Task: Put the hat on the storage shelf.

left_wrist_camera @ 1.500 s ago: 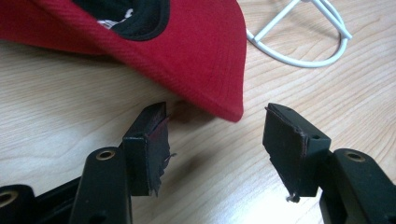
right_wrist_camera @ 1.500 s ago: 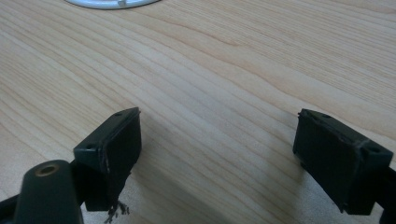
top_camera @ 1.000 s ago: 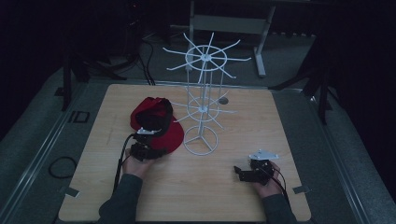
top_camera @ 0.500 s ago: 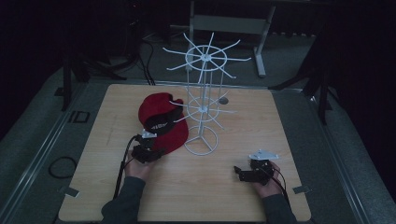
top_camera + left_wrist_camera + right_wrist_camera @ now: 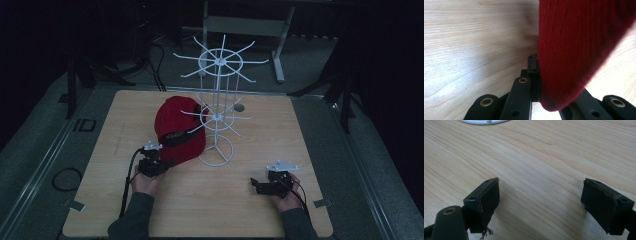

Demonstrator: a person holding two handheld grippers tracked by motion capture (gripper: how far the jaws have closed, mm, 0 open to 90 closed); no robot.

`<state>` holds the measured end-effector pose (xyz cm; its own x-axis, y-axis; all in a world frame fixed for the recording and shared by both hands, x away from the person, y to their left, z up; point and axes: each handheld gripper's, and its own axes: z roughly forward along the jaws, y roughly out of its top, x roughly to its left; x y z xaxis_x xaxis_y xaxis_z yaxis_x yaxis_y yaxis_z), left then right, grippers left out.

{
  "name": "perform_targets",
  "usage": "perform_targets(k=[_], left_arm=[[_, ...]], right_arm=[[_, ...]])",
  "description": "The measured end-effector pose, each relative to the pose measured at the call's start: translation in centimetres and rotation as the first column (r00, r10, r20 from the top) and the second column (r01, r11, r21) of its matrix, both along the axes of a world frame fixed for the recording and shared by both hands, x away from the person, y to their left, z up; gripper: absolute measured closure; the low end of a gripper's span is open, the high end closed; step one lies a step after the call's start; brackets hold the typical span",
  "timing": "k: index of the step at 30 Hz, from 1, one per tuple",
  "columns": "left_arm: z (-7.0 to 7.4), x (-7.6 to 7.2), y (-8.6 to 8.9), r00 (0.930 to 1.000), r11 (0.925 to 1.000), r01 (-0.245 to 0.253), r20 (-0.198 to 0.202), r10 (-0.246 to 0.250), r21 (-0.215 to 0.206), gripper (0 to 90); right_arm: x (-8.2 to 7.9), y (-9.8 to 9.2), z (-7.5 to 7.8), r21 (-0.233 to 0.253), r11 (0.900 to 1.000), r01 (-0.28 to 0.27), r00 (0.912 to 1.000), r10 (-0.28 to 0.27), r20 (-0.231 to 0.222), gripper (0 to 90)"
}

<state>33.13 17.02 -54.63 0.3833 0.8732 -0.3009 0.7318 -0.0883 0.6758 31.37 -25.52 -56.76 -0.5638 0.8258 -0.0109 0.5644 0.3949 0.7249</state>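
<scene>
A red cap (image 5: 176, 126) with a dark band sits on the wooden table (image 5: 210, 200), leaning against the left side of a white wire rack (image 5: 218, 118). My left gripper (image 5: 161, 161) is at the cap's near edge, shut on it. In the left gripper view the red cloth (image 5: 579, 45) is pinched beside one black finger (image 5: 533, 72), and the other jaw is hidden behind the cloth. My right gripper (image 5: 259, 186) rests low over the table at the front right, open, with only bare wood between its pads (image 5: 485, 200).
The rack's round base (image 5: 216, 152) stands just right of the cap, and its edge (image 5: 484, 122) shows at the top of the right gripper view. Its wire arms spread out at two heights. Dark floor and cables surround the table.
The cap has turned crown-up and shifted right toward the rack, with my left gripper still holding its edge. The right gripper has stayed put.
</scene>
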Motion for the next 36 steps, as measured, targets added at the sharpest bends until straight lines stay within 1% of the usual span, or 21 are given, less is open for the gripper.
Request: perform_targets(k=[5,12,14,18,22,25,32,36], left_arm=[[0.1,-0.1,0.7,0.9997,0.9994,-0.024,0.003,0.024,-0.026,85.9],[1.1,-0.2,1.7,0.9983,0.9978,-0.051,0.027,0.052,-0.043,85.9],[1.4,-0.2,2.0,0.9977,0.9973,-0.057,0.034,0.059,-0.046,85.9],[2.1,-0.2,2.6,0.996,0.9966,-0.073,0.048,0.075,-0.037,85.9],[2.5,-0.2,3.2,0.9927,0.9942,-0.102,0.061,0.104,-0.034,85.9],[2.9,-0.2,3.7,0.99,0.9919,-0.12,0.07,0.123,-0.04,85.9],[3.9,-0.3,4.7,0.984,0.988,-0.149,0.092,0.152,-0.042,85.8],[4.3,-0.3,5.0,0.982,0.9868,-0.157,0.1,0.16,-0.042,85.8]], right_arm=[[0.0,0.0,0.0,0.0,1.0,0.0,1.0,0.0,0.0,15.1],[0.0,0.0,0.0,0.0,1.0,0.0,1.0,0.0,0.0,15.1],[0.0,0.0,0.0,0.0,1.0,0.0,1.0,0.0,0.0,15.1],[0.0,0.0,0.0,0.0,1.0,0.0,1.0,0.0,0.0,15.1],[0.0,0.0,0.0,0.0,1.0,0.0,1.0,0.0,0.0,15.1],[0.0,0.0,0.0,0.0,1.0,0.0,1.0,0.0,0.0,15.1],[0.0,0.0,0.0,-0.001,1.0,-0.001,1.0,0.001,0.001,15.1],[0.0,0.0,0.0,-0.001,1.0,0.0,1.0,0.0,0.001,15.1]])
